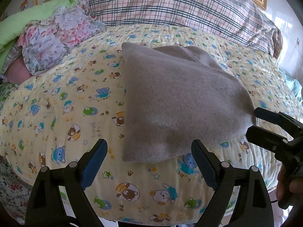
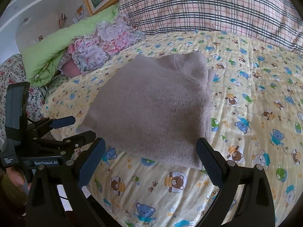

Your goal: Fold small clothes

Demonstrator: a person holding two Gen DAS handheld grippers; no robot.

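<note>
The grey knit garment [image 1: 176, 102] is lying on the bear-print quilt [image 1: 62, 98] already doubled into a compact stack, so we are judging the folding largely done, with perhaps a final fold or tidy-up left. We are holding the left gripper [image 1: 149, 162] and right gripper [image 2: 151, 160] with fingers spread apart and empty; in each wrist view the garment's near edge is sitting at 12 o'clock, just beyond the fingertips.

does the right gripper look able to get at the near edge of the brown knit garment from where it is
Probably yes. The right gripper is open, and the brown knit garment lies flat on the bear-print quilt with its near edge between the fingers; nothing lies between them.
</note>
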